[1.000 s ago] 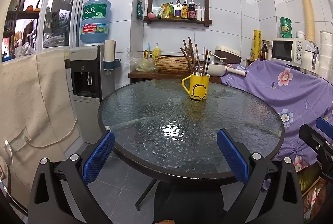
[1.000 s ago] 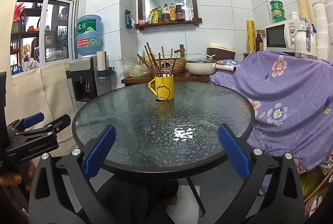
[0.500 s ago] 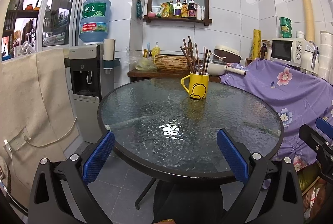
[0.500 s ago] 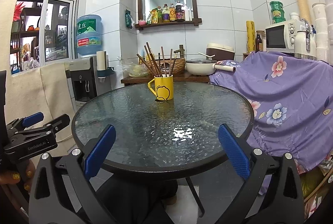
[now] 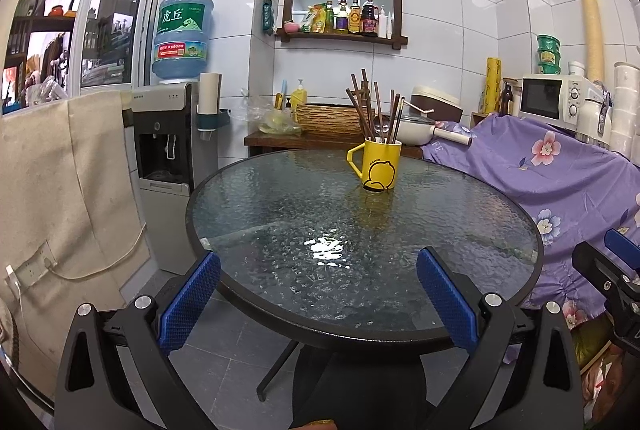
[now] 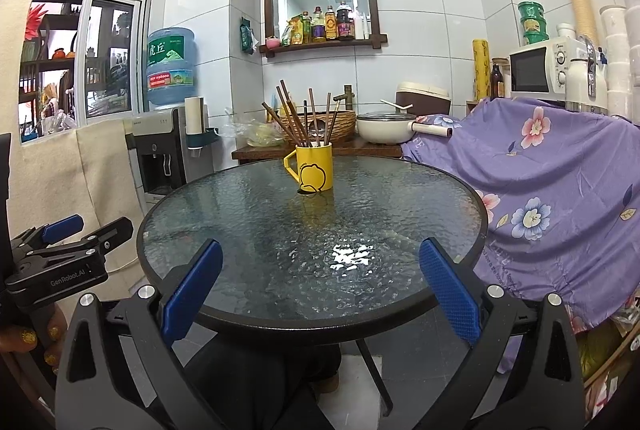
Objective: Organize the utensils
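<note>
Chopsticks, dark brown, are standing bunched and fanning outward in a yellow mug with a duck outline printed on it, and the mug is sitting upright on the far half of the round glass tabletop, its handle pointing left. In the left wrist view we are holding the left tongs spread wide and released, gripping nothing, hovering at the near rim of the tabletop, well apart from the mug. The blue pads are facing each other across the gap. At the right edge a part of the right tongs is showing beside the purple floral cloth. Behind the tabletop a water dispenser is standing at the left, and a white pot is resting on a wooden side table.

In the right wrist view the chopsticks are leaning mostly leftward in the yellow mug, which is again standing on the far part of the tabletop. We are keeping the right tongs released too, wide apart and empty, at the near rim. At the left edge the left tongs are appearing side-on, held in a hand with glittery gold nails. A microwave is sitting at the right above the purple cloth.
</note>
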`<state>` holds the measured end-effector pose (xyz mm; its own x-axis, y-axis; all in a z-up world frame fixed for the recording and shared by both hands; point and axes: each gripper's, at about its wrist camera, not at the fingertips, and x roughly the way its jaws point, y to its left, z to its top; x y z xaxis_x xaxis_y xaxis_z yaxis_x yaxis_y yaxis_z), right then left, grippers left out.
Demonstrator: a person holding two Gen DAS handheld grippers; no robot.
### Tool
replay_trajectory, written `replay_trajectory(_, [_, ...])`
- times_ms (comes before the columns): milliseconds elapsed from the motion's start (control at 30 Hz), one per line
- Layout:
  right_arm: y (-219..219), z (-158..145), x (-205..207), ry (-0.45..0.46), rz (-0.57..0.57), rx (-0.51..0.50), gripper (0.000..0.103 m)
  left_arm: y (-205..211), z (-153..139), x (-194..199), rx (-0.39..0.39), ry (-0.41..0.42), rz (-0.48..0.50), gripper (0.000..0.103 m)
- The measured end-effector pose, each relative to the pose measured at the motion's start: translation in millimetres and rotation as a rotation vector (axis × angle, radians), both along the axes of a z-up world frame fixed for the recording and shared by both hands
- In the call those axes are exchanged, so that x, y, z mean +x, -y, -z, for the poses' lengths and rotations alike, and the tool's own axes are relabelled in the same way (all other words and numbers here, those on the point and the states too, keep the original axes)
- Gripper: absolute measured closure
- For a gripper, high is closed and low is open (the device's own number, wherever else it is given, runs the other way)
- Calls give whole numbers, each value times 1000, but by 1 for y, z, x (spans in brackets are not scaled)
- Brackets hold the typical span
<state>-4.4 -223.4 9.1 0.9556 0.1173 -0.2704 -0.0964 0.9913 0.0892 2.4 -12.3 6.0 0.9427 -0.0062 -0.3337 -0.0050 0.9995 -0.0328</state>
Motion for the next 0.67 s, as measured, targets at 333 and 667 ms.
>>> replay_trajectory(333, [1, 0, 1, -2, -1, -3, 6, -2, 0, -4, 2, 26, -13, 7])
replay_trajectory(667, [1, 0, 1, -3, -1, -5, 6, -3, -1, -3, -8, 12, -3, 7])
